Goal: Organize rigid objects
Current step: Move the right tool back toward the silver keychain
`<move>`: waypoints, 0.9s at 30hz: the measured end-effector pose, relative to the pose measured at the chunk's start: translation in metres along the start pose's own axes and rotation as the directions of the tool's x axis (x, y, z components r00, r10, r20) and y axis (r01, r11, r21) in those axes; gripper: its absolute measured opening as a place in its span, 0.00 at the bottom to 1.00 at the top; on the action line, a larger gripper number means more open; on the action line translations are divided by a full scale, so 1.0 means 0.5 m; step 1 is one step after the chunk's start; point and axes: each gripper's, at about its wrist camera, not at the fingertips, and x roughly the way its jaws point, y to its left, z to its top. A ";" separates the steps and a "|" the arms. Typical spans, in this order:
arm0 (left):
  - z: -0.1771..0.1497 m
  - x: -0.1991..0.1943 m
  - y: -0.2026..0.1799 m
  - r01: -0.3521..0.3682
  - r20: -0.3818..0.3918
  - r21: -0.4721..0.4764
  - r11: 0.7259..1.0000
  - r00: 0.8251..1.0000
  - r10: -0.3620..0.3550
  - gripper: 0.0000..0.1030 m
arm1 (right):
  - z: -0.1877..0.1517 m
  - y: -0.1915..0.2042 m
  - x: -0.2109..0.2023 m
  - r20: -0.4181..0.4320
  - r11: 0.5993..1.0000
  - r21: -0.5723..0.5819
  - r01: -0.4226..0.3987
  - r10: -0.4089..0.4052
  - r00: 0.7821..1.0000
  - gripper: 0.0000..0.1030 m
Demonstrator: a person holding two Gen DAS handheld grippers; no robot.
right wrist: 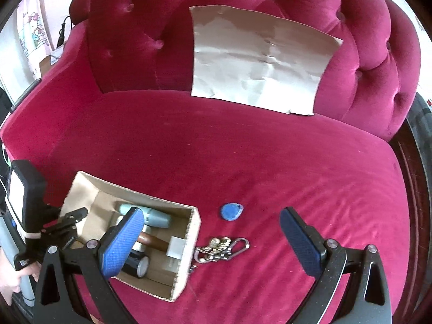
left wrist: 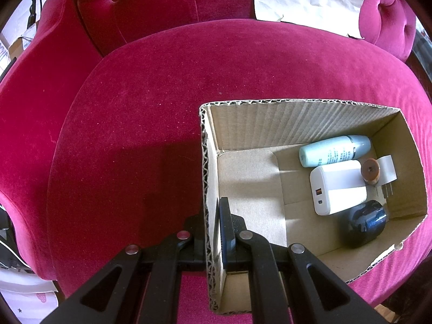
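right wrist: right tongs (right wrist: pixel 213 239) wide over keyring (right wrist: pixel 222 248) lying crosswise; left tongs (left wrist: pixel 212 229) pinch box wall (left wrist: pixel 206 189).

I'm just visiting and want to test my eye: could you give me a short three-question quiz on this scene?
1. True or false: the left gripper is clamped on the cardboard box wall.
2. Which lies outside the box? A) white charger B) blue tag C) pale blue bottle
3. What metal thing lies beside the box, ahead of the open right gripper?

Key: 1 true; 2 B; 3 the bunch of keys.
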 end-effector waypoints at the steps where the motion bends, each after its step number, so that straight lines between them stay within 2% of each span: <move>1: 0.000 0.000 0.000 0.000 0.000 0.001 1.000 1.000 0.000 0.06 | -0.001 -0.007 -0.001 -0.001 1.000 0.000 0.001 -0.001 1.000 1.00; 14: 0.003 -0.001 0.001 -0.001 0.000 0.002 1.000 1.000 0.001 0.06 | -0.046 -0.090 0.017 -0.018 0.999 -0.036 -0.005 0.005 1.000 1.00; 20: 0.003 -0.001 0.000 0.000 0.000 0.003 1.000 1.000 0.000 0.06 | -0.061 -0.106 0.032 -0.035 0.998 -0.059 -0.015 0.013 0.999 1.00; 27: 0.004 0.000 -0.001 0.001 0.000 0.003 1.000 1.000 -0.001 0.06 | -0.069 -0.103 0.044 -0.056 0.993 -0.093 -0.068 0.063 0.996 1.00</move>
